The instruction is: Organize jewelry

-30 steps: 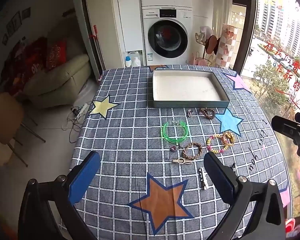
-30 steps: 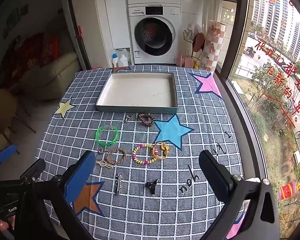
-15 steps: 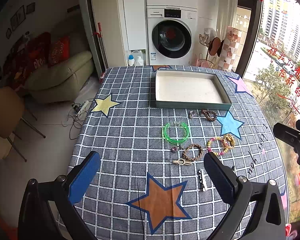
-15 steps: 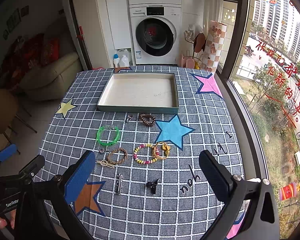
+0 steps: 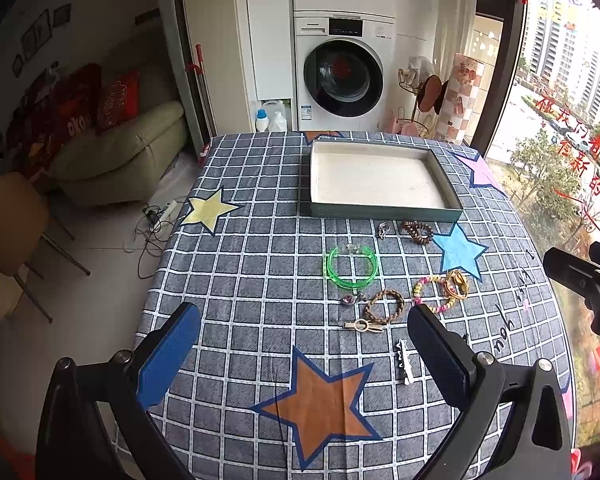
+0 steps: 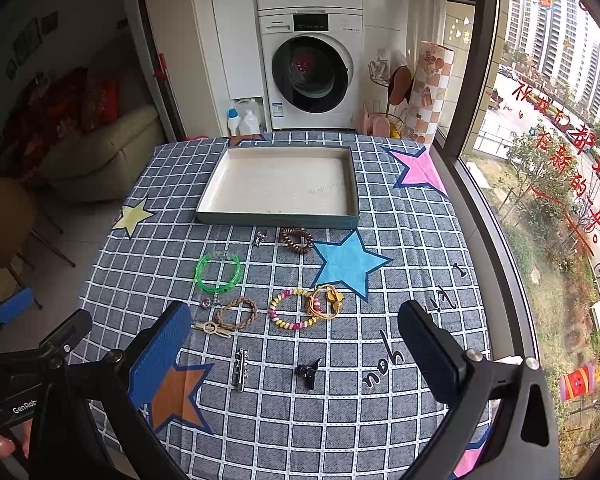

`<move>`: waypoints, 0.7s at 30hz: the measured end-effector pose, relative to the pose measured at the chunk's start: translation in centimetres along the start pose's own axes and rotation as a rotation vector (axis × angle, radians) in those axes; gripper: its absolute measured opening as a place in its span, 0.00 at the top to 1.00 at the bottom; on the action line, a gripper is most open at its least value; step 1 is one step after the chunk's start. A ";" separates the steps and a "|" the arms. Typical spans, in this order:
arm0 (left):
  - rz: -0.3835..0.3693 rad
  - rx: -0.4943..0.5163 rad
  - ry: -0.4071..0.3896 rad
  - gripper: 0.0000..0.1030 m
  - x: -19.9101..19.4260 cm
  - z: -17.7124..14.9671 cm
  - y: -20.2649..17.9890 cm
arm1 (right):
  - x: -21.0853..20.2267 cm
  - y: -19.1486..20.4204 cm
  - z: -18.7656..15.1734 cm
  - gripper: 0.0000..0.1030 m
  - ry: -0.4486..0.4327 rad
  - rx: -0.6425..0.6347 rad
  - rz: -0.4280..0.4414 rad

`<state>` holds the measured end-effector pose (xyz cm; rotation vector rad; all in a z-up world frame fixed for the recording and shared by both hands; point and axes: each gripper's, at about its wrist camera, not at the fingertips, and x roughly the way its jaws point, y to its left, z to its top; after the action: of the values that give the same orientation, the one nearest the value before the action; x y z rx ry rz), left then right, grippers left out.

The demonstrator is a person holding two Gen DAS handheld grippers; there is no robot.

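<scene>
Bright daylight room. Desk point(image 5: 240, 280) has a grey-blue checked cloth with coloured stars. Behind it, a white washing machine point(image 5: 342, 76) with another stacked on top, next to a white cabinet point(image 5: 268, 28). Two detergent bottles point(image 5: 270, 120) on the floor at its base. Left: pale sofa point(image 5: 120, 156) with red cushions point(image 5: 118, 100), wooden chair point(image 5: 8, 220), cables point(image 5: 152, 220) on light tile floor. Right: full-height window point(image 6: 540, 140), red lettering on glass, apartment towers and trees outside.
</scene>
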<state>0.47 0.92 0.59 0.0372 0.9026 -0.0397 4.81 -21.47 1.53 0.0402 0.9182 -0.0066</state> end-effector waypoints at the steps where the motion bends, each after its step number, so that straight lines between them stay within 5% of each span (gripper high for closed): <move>1: 0.000 0.000 0.000 0.00 0.0 0.0 0.0 | 0.0 0.1 0.0 0.00 0.000 0.000 0.000; 21: 0.000 0.002 0.004 0.00 0.1 0.0 -0.1 | 0.3 0.3 0.2 0.00 0.001 -0.002 0.003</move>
<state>0.55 0.79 0.54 0.0390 0.9068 -0.0409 5.11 -21.17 1.44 0.0399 0.9191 -0.0029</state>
